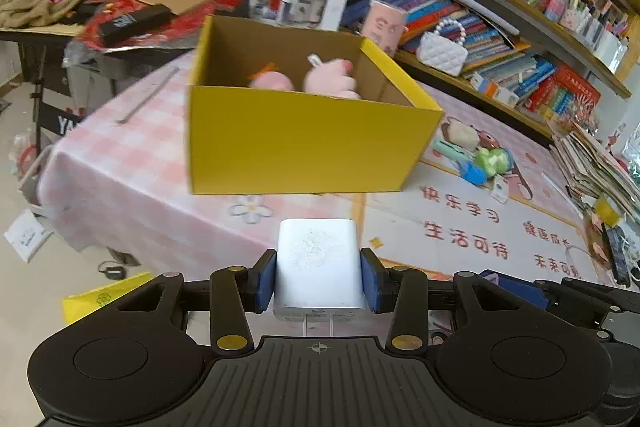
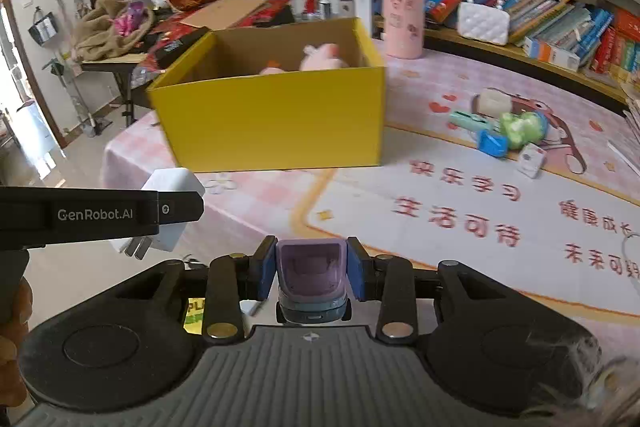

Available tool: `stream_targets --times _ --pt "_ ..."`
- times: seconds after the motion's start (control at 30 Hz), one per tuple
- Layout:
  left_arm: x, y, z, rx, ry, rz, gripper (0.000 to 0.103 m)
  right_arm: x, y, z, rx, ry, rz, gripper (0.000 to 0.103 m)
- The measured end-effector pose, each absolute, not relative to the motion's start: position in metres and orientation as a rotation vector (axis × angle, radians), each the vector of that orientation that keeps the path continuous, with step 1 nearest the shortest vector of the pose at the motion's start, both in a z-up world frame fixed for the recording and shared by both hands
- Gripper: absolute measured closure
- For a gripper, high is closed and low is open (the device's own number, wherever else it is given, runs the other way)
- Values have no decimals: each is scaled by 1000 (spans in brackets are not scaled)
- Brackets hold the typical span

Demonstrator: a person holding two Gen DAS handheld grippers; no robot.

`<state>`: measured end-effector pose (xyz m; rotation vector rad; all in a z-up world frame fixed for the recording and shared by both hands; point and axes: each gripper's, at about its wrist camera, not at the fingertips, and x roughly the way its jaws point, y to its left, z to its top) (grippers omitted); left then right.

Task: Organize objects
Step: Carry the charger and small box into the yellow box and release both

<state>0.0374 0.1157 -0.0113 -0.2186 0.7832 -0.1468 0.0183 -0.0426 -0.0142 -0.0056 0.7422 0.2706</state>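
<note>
My left gripper (image 1: 319,273) is shut on a white plug charger (image 1: 318,263), held in the air in front of the yellow box (image 1: 304,143). From the right wrist view the charger (image 2: 172,187) and the left gripper (image 2: 176,209) show at the left. My right gripper (image 2: 312,269) is shut on a purple toy car (image 2: 312,281), also short of the yellow box (image 2: 272,123). The box holds pink plush toys (image 1: 328,79). A pile of small toys (image 2: 504,131) lies on the table right of the box.
The table has a pink cartoon cloth (image 2: 460,219). A pink cylinder (image 2: 402,21) and white purse (image 2: 482,23) stand behind. Bookshelves (image 1: 520,7) run along the right. A cluttered side table (image 1: 100,7) is at the far left. A stack of papers (image 1: 592,163) lies at the right edge.
</note>
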Motion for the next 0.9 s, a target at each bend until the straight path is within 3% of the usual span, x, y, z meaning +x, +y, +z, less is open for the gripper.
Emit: stream_targets --times 0.9 --pt "3 183 17 -225 644 -205 62 -6 21 8 -55 661 246 69"
